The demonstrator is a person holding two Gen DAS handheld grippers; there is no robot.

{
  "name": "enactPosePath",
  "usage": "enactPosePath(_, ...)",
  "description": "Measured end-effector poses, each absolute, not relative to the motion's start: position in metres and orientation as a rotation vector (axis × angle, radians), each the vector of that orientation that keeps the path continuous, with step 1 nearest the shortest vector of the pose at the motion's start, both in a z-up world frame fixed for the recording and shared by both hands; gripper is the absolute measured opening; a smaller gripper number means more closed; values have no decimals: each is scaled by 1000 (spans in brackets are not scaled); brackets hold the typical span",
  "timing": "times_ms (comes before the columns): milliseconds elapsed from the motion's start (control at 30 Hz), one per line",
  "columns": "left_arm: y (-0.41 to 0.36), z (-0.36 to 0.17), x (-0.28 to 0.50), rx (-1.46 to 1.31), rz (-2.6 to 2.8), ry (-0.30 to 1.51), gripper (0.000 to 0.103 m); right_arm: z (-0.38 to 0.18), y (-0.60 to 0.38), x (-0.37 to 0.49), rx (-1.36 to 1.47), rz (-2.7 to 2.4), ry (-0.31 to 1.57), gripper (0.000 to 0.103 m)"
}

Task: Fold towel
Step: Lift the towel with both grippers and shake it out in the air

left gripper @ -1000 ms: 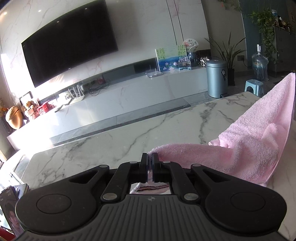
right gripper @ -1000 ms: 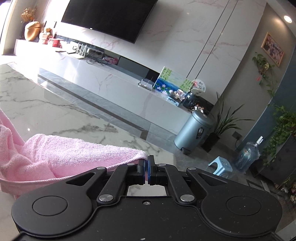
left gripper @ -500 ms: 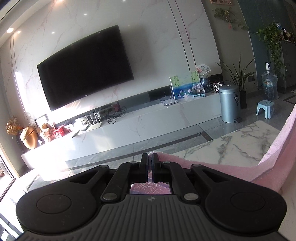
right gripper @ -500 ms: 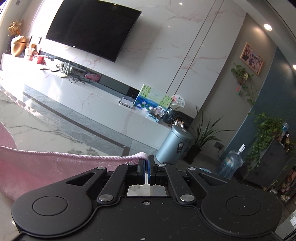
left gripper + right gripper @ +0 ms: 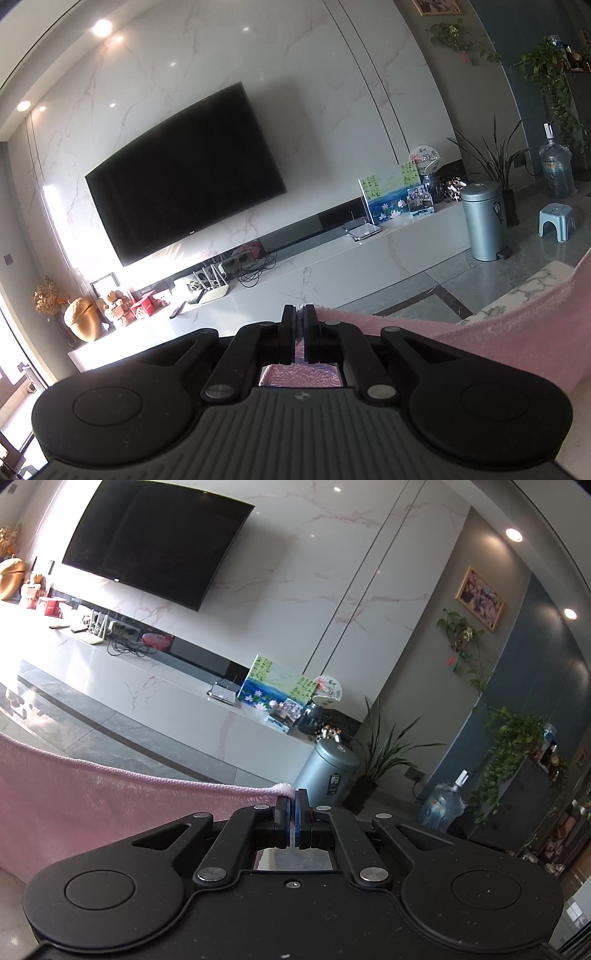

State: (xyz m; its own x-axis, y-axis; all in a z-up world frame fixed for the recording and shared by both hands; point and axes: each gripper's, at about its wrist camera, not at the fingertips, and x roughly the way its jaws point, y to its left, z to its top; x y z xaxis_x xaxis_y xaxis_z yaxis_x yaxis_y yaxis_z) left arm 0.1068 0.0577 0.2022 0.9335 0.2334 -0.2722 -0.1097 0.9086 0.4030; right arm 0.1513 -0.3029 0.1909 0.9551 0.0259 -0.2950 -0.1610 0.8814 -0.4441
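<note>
Towel corners are the whole story at this instant: each gripper has one. The left gripper (image 5: 303,334) has its jaws pressed together on a corner of the pink towel (image 5: 517,332), a sliver of pink cloth showing in the narrow slit between the fingers, and the cloth runs off to that gripper's right in a shallow sag. The right gripper (image 5: 293,819) is likewise clamped on the opposite corner, the stitched hem of the pink towel (image 5: 92,805) stretching away to its left.

Both cameras look out level across the room at the wall-mounted television (image 5: 184,173) and the long low cabinet (image 5: 332,266) rather than down, so I judge the towel hangs in the air between the two tools, spread along its top edge. Only a small patch of the marble table (image 5: 532,288) shows beyond the cloth in the left view.

Holding the two corners apart and high lets the weight of the terry cloth pull it flat, which seems the point before laying it down or bringing edge to edge. Folding proper looks not yet done. Grip is slight on both corners, so a slip is the risk.
</note>
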Motion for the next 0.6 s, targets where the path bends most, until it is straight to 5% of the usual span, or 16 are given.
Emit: enactPosePath(600, 57, 185, 96, 457, 175, 330, 3, 176, -318, 156, -442, 102, 299, 0)
